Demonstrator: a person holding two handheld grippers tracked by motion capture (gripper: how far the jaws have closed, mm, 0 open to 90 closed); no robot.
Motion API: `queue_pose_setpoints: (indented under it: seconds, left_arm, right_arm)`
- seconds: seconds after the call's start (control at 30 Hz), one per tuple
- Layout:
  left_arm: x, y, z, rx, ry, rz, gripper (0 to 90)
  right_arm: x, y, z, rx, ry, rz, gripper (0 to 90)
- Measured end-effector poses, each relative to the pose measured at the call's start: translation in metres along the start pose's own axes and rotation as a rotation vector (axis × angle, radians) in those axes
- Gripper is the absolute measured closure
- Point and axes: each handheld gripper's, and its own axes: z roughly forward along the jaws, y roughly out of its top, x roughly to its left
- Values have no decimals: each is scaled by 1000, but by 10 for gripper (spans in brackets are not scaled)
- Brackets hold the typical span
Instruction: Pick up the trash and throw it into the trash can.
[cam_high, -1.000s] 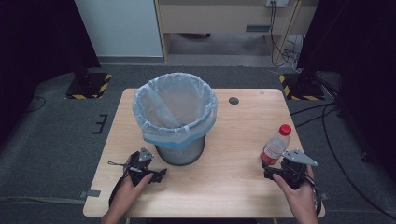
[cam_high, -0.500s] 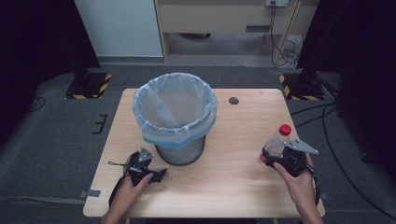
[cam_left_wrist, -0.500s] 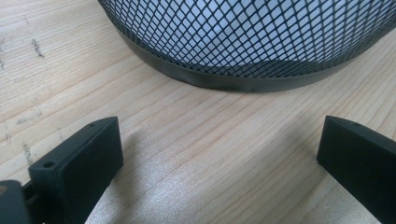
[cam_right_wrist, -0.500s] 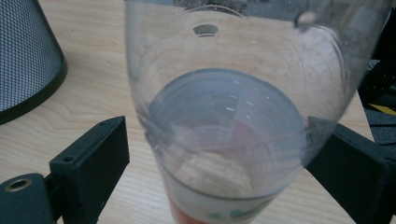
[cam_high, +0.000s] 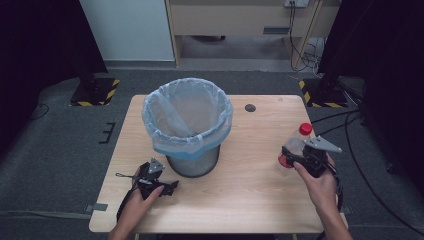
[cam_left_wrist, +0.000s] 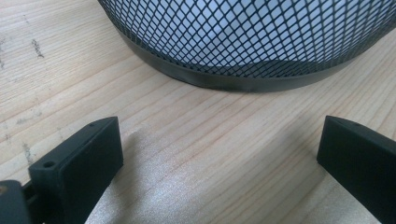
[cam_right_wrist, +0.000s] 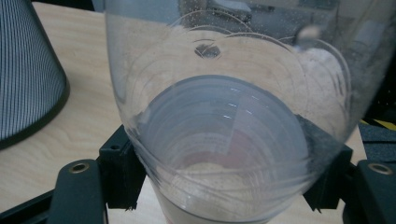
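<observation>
A clear plastic bottle (cam_high: 296, 146) with a red cap and a red label stands near the table's right edge. My right gripper (cam_high: 292, 158) is shut on the bottle's lower body. In the right gripper view the bottle (cam_right_wrist: 224, 116) sits between both jaws, and their pads press its sides. A black mesh waste bin (cam_high: 192, 162) with a pale blue liner stands at the table's middle. My left gripper (cam_high: 168, 187) rests on the table at the bin's front left, open. In the left gripper view the bin's base (cam_left_wrist: 243, 79) lies just beyond the empty jaws.
The wooden table (cam_high: 240, 200) has bare room between the bin and the bottle and along its front. A small dark round grommet (cam_high: 250, 107) sits at the back right. The bin's mesh (cam_right_wrist: 23, 70) stands left of the bottle. Cables and stand bases lie on the floor around.
My right gripper moved forward to the bottle and shut round its lower part. The bottle's cap now sits slightly higher. The left gripper has stayed still.
</observation>
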Motion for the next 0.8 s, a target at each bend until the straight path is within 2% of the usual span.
queue_pose_setpoints:
  seconds: [0.17, 0.3, 0.33, 0.43, 0.57, 0.8]
  left_arm:
    - [0, 0, 0, 0, 1, 0, 0]
    - [0, 0, 0, 0, 0, 0, 0]
    - [0, 0, 0, 0, 0, 0, 0]
    - [0, 0, 0, 0, 0, 0, 0]
    - [0, 0, 0, 0, 0, 0, 0]
    - [0, 0, 0, 0, 0, 0, 0]
  right_arm:
    - [-2, 28, 21, -14, -4, 3, 286]
    - [-1, 40, 31, -21, -10, 2, 286]
    - [0, 49, 37, -28, -10, 10, 287]
    - [1, 55, 41, -35, -3, 20, 287]
    - [8, 75, 52, -47, 6, 22, 287]
    - [21, 99, 65, -48, 20, 17, 287]
